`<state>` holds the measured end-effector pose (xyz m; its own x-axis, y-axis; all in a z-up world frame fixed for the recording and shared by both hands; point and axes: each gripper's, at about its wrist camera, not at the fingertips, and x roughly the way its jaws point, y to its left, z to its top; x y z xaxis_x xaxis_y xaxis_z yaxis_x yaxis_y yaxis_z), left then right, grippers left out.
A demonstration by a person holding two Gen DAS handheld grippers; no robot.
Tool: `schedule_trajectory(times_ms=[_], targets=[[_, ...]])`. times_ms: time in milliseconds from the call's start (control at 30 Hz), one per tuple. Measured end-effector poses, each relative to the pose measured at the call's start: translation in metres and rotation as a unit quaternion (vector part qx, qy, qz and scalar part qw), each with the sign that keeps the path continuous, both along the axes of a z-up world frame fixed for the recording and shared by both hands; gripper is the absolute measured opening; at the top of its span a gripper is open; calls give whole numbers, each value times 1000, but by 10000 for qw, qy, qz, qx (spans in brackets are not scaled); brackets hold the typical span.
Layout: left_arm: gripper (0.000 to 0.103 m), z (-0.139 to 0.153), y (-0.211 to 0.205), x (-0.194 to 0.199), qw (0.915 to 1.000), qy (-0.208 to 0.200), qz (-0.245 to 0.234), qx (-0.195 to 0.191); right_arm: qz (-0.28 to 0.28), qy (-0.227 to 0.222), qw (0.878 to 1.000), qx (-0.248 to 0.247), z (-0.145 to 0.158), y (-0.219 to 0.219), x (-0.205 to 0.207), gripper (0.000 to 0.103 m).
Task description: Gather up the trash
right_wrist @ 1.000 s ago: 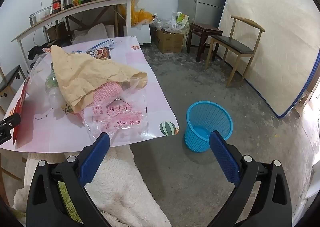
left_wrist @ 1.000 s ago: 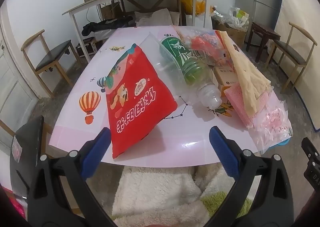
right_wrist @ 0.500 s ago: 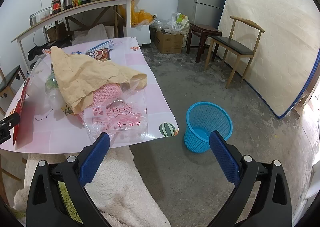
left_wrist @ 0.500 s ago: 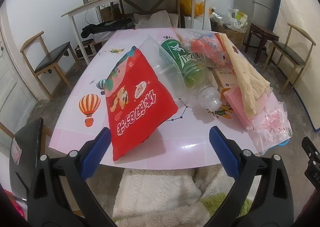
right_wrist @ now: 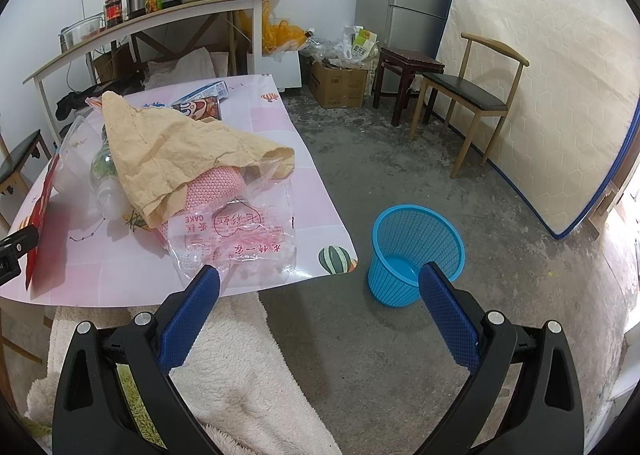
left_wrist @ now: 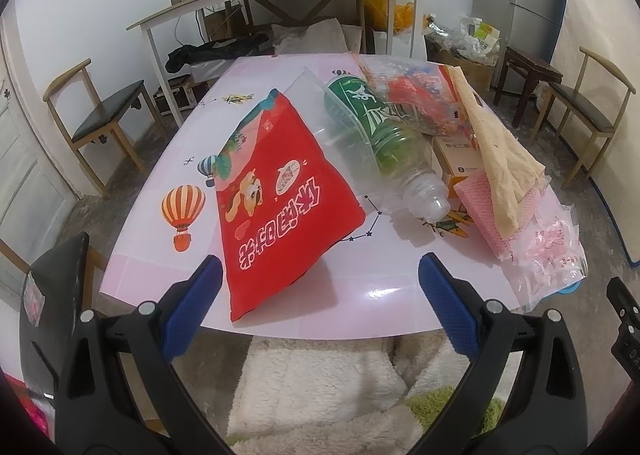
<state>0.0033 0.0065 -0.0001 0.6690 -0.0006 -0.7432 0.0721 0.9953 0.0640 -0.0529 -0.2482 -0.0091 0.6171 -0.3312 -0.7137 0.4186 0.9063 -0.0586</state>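
Trash lies heaped on the pink tabletop [left_wrist: 280, 67], none of it yet picked up, and both pairs of jaws stand spread wide and empty short of the near edge. The left gripper [left_wrist: 320, 279] faces the red snack bag [left_wrist: 276, 195], whose bottom corner lies just ahead between the blue pads; its long axis runs away from the jaws and slightly right, puffy and glossy, so a pinch on that near corner looks easiest. Beside it a clear bottle [left_wrist: 396, 139] with a green label points its neck toward the gripper. The right gripper [right_wrist: 318, 283] is nearer the clear crinkled plastic bag [right_wrist: 236, 239], which hangs at the table's near right corner just before its left pad, thin and slack. Above that lie crumpled brown paper [right_wrist: 176, 151] and pink foam netting [right_wrist: 212, 187]. The blue mesh bin [right_wrist: 416, 251] stands on the floor to the right, apparently empty.
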Motion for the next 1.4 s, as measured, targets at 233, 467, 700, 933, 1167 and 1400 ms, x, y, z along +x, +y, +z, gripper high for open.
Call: schedule_trajectory(times_ms=[233, 467, 700, 933, 1167, 1400], targets=[[94, 0, 1, 0, 10000, -2, 2, 6, -1, 1, 10000, -1, 0, 0, 0, 97], [94, 0, 1, 1, 10000, 3, 12, 11, -1, 1, 10000, -6, 0, 0, 0, 97], [94, 0, 3, 1, 10000, -4, 17, 24, -1, -2, 10000, -6, 0, 1, 0, 97], [94, 0, 3, 1, 10000, -5, 10, 32, -3, -2, 10000, -2, 0, 1, 0, 97], [94, 0, 4, 1, 10000, -3, 8, 40, -6, 2, 10000, -5, 0, 0, 0, 97], [94, 0, 2, 1, 10000, -1, 12, 44, -4, -1, 10000, 1, 0, 0, 0, 97]])
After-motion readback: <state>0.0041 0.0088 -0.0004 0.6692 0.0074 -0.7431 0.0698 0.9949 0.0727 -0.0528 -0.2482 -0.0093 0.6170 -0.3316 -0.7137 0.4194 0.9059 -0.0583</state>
